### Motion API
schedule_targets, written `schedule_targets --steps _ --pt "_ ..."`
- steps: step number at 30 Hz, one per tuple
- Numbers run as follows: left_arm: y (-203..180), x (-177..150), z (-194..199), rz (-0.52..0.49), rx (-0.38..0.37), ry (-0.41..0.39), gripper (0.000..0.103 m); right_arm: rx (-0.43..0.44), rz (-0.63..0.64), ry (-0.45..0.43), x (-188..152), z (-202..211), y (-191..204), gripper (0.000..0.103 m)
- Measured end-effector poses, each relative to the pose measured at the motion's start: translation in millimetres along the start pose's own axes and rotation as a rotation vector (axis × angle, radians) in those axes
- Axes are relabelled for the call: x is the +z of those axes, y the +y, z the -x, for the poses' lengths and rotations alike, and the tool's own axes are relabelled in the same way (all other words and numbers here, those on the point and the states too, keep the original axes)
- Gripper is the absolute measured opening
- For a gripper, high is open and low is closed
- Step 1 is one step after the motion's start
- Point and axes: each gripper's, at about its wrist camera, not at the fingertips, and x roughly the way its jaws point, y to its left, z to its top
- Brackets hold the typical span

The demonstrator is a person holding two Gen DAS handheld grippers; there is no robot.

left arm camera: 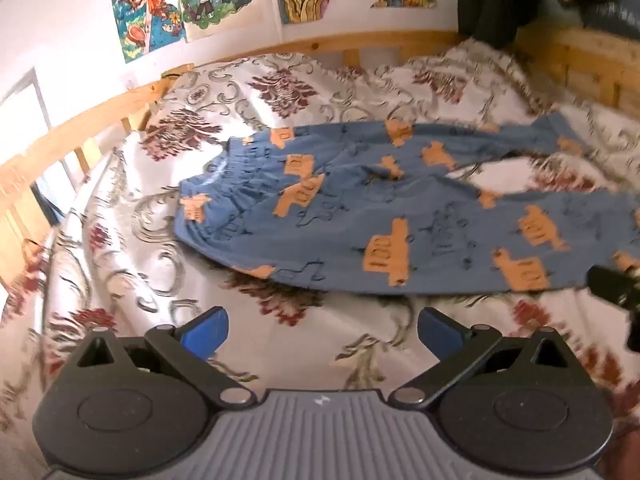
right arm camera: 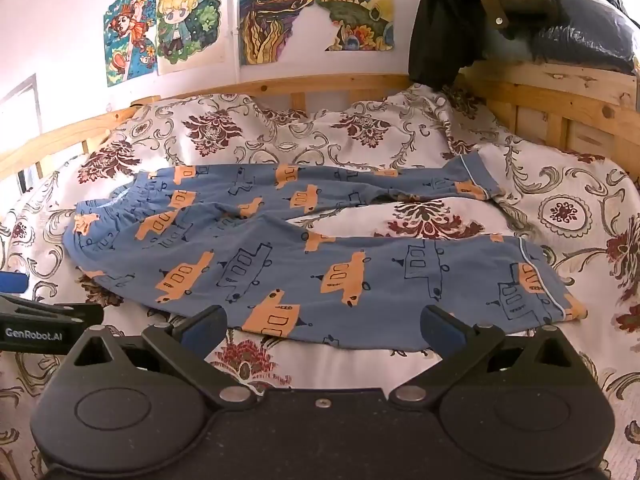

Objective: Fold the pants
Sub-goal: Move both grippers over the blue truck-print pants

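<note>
In the left wrist view the left gripper [left arm camera: 322, 330] sits at 6 o'clock with its blue-padded fingers [left arm camera: 206, 330] spread wide, nothing between them, over the patterned bedspread [left arm camera: 132, 248]. The pants [left arm camera: 384, 208], blue with orange car prints, lie flat on the bedspread toward 1 o'clock of the gripper, apart from it; their gathered waistband [left arm camera: 224, 184] points to 9 o'clock and the two legs run off toward 3 o'clock, parted by a wedge of bedspread. A dark piece of the right gripper [left arm camera: 618, 292] pokes in at 3 o'clock, just at the near leg's lower edge; whether it touches the cloth cannot be told. A wooden bed rail [left arm camera: 360, 42] curves along the far side, with coloured drawings [left arm camera: 180, 4] on the wall at 11 and 12 o'clock. In the right wrist view the right gripper [right arm camera: 322, 330] is at 6 o'clock, jaws likewise wide apart and empty, its finger tips just at the near leg's lower edge. The pants [right arm camera: 280, 264] spread across the middle, waistband [right arm camera: 120, 204] at 9 o'clock, the near leg's piped hem [right arm camera: 548, 280] at 3 o'clock, the far leg's hem [right arm camera: 476, 176] toward 2 o'clock. The left gripper's body [right arm camera: 36, 320] shows at 9 o'clock beside the waist end, clear of the cloth. Dark clothing [right arm camera: 440, 28] hangs over the bed frame [right arm camera: 560, 96] at 1 o'clock.
</note>
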Motion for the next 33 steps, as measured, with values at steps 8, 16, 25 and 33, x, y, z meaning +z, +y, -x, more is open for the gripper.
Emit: schedule_targets --steps 8,16,25,33 --pt "0.7 5.8 -3.4 -0.032 0.058 0.042 0.103 -0.005 0.001 0.003 -0.5 -1.0 -0.7 0.102" --pt "4.8 6.8 -2.7 -0.004 0.034 0.044 0.103 -0.008 0.0 0.01 -1.6 -4.1 -3.6 0.102" --pt "0.4 8.5 -1.3 0.003 0.037 0.051 0.103 -0.015 0.0 0.016 -2.5 -3.2 -1.6 0.102" --pt "-2.1 8.7 -0.8 0.006 0.037 0.054 0.103 -0.016 -0.004 0.018 -3.0 -3.2 -1.9 0.102"
